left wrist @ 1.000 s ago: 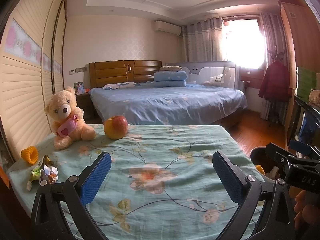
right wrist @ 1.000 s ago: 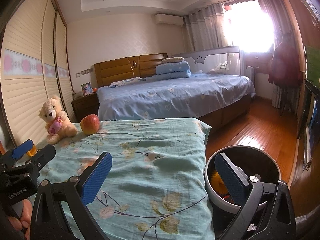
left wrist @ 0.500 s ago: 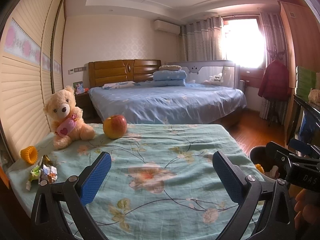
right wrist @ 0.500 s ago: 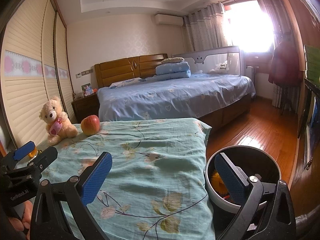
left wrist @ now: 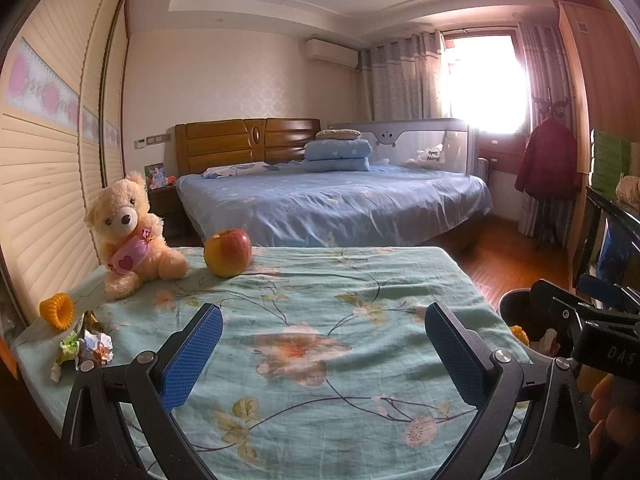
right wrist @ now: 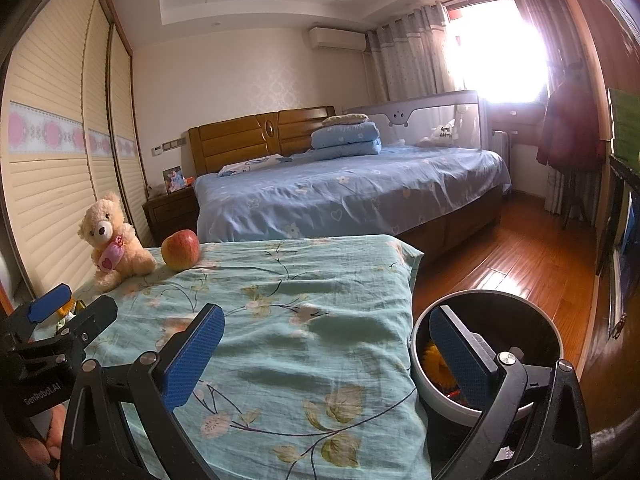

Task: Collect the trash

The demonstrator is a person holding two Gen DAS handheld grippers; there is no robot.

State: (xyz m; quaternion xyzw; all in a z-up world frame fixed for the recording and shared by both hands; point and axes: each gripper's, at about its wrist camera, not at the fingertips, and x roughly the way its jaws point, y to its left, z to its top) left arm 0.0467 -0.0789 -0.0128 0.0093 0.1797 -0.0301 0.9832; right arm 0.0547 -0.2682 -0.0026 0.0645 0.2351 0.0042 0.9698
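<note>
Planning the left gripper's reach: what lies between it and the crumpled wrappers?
Only bare floral cloth. In the left wrist view the left gripper is open, and the crumpled wrappers lie just left of its left finger.

Left wrist view: low over the near edge of the desk (left wrist: pixel 320 300), facing the bed (left wrist: pixel 332 204) and window beyond, left gripper (left wrist: pixel 324 354) in the foreground. Right wrist view: further right, over the desk's corner, same heading, close above the bin (right wrist: pixel 416 344). Shared by both: desk, teddy bear (left wrist: pixel 128 232), apple (left wrist: pixel 228 252), bed, and each other's gripper at the frame edge.
</note>
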